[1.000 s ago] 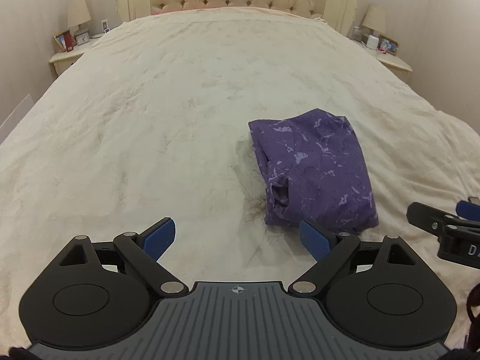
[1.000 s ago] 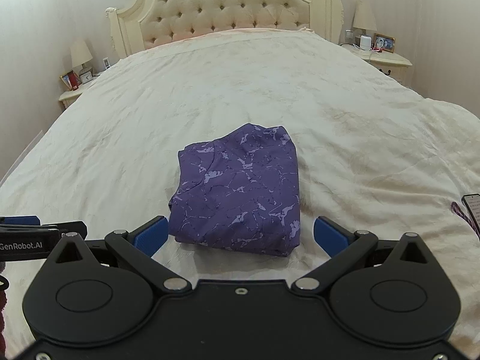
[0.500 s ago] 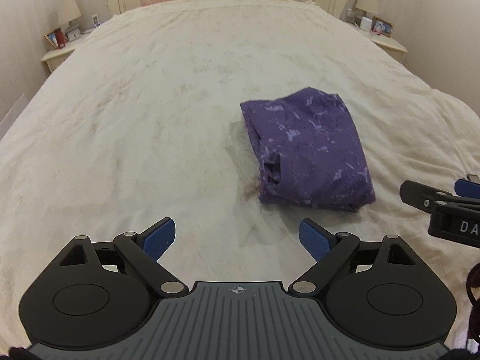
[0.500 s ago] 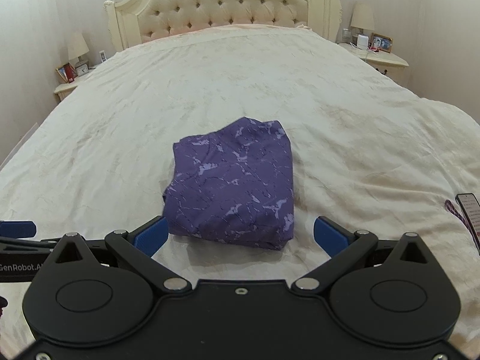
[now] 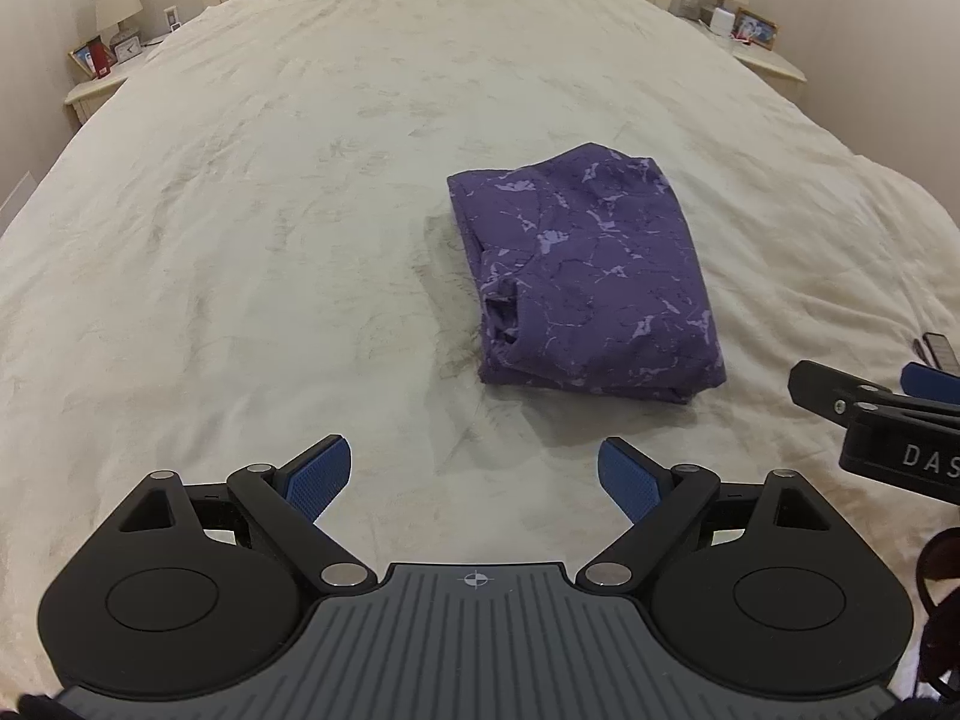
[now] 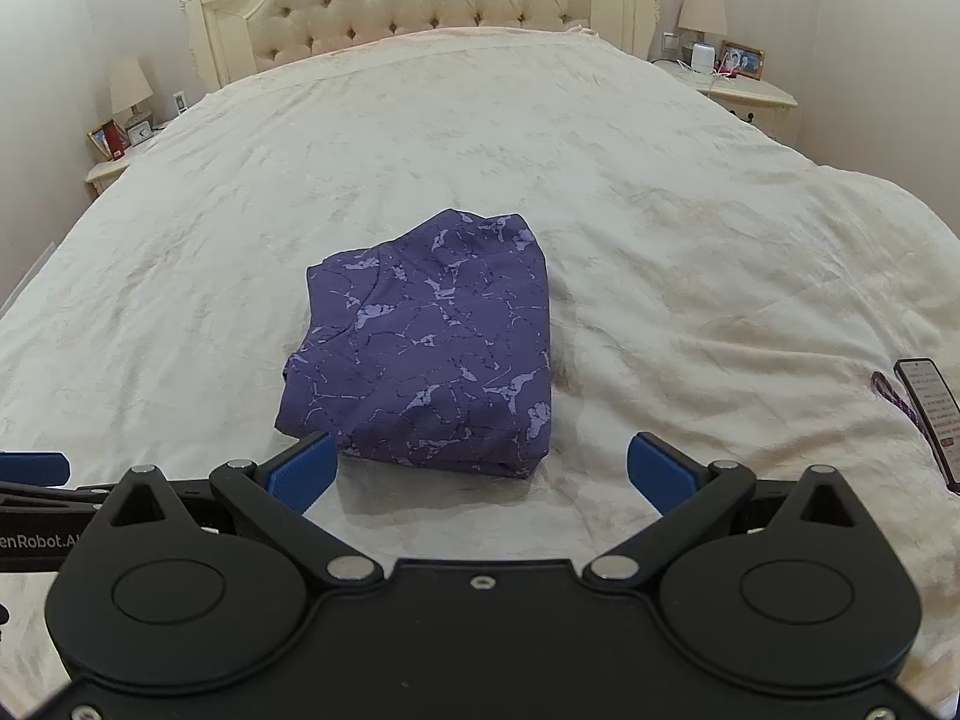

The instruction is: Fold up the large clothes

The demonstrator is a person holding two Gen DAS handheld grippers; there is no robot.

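Observation:
A purple patterned garment (image 5: 585, 276) lies folded into a compact rectangle on the cream bedspread (image 5: 270, 210); it also shows in the right wrist view (image 6: 429, 348). My left gripper (image 5: 474, 480) is open and empty, held above the bed, near and to the left of the garment. My right gripper (image 6: 483, 471) is open and empty, just short of the garment's near edge. Neither gripper touches the cloth. The right gripper's side shows at the right edge of the left wrist view (image 5: 882, 420).
A phone (image 6: 930, 414) with a purple strap lies on the bedspread to the right. A tufted headboard (image 6: 420, 0) stands at the far end. Nightstands with lamps and photo frames flank the bed on the left (image 6: 114, 156) and right (image 6: 744, 93).
Both grippers have drawn back and up from the folded garment, which now sits farther from the fingers. Both stay open. The garment has not moved.

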